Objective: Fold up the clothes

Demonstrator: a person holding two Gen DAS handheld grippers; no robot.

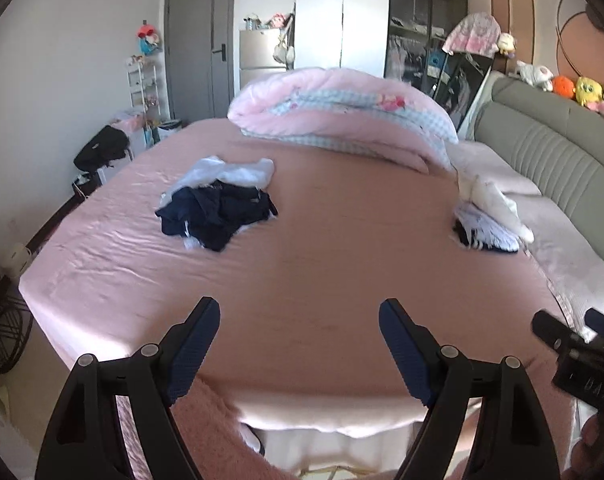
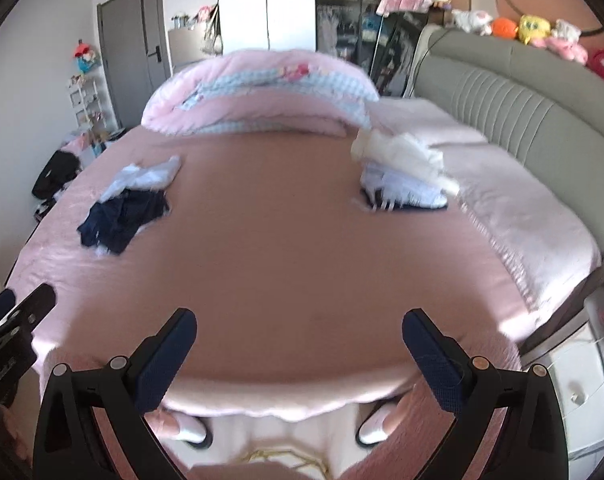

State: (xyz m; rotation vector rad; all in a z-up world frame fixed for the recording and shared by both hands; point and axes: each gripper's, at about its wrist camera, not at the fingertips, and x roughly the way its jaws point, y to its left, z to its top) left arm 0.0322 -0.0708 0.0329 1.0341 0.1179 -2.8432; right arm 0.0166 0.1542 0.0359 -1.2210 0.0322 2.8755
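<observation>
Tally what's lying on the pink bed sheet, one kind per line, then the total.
Loose clothes heaps: 1, navy and white
Stacked clothes piles: 1, white on top
Rolled pink quilts: 1
Total: 3
Both the left gripper and right gripper are open, holding nothing.

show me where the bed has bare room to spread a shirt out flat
Free: the wide pink sheet between the dark pile and white stack, down to the near edge. Crowded: the far end under the rolled quilt.
</observation>
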